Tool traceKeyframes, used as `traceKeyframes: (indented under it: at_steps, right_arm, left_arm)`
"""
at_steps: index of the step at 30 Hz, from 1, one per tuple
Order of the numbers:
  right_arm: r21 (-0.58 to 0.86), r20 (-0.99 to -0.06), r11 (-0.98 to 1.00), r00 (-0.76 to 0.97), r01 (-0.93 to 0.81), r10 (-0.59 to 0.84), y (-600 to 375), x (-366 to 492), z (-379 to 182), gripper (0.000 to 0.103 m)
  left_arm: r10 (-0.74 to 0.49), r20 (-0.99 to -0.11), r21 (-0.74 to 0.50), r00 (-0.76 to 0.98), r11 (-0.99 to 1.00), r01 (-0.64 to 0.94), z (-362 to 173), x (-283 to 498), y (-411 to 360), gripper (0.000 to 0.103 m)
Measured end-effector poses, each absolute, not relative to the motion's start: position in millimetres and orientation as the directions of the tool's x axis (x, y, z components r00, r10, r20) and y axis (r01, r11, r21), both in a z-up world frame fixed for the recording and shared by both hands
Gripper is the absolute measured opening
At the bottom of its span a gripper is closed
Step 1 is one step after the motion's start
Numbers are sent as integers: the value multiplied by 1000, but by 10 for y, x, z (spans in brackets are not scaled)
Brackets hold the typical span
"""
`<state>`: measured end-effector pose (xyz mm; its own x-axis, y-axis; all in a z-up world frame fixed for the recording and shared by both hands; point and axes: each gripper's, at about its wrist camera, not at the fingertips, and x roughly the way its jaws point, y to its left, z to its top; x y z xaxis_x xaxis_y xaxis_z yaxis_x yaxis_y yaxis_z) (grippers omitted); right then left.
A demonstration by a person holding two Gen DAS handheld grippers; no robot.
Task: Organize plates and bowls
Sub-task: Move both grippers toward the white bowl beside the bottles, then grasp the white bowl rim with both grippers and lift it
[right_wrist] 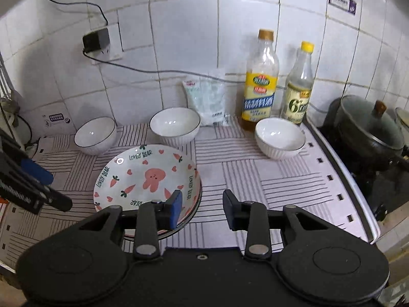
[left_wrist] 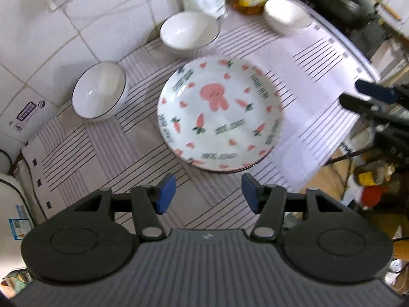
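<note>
A rabbit-and-carrot plate lies on the striped mat, on top of at least one more plate whose rim shows beneath it. Three white bowls stand behind it: one at the left, one in the middle, one at the right. My left gripper hovers open above the plate's near edge, nothing between its blue pads. My right gripper is open over the plate's right rim, holding nothing; it shows at the right edge of the left wrist view.
Two bottles and a white packet stand against the tiled wall. A dark lidded pot sits on the stove to the right. A plug and cable hang on the wall. The mat's right edge borders the stove.
</note>
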<state>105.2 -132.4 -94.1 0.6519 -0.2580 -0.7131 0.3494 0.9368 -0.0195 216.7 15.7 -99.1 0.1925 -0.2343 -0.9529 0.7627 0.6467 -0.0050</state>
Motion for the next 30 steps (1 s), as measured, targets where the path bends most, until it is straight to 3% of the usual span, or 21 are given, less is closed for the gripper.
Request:
traceKeyframes:
  at_steps: [3, 7, 12, 15, 30]
  right_arm:
    - [-16, -692, 936, 671, 353, -265, -1387, 961, -861, 46]
    - [2, -652, 960, 728, 280, -211, -1519, 863, -858, 67]
    - [46, -610, 972, 777, 231, -156, -1871, 827, -957, 74]
    - [69, -589, 974, 797, 214, -134, -2140, 851, -1029, 89]
    - [13, -646, 988, 755, 156, -111, -3555, 1434, -1840, 91]
  left_arm:
    - [-280, -939, -34, 199, 653, 757, -820, 2136, 119, 63]
    - [-303, -926, -33, 223, 655, 755, -691, 2143, -20, 69]
    - [-305, -917, -25, 256, 686, 728, -624, 2197, -307, 74]
    - [-313, -912, -43, 265, 716, 696, -629, 2247, -520, 78]
    - [-390, -858, -151, 333, 813, 562, -921, 2533, -1763, 92]
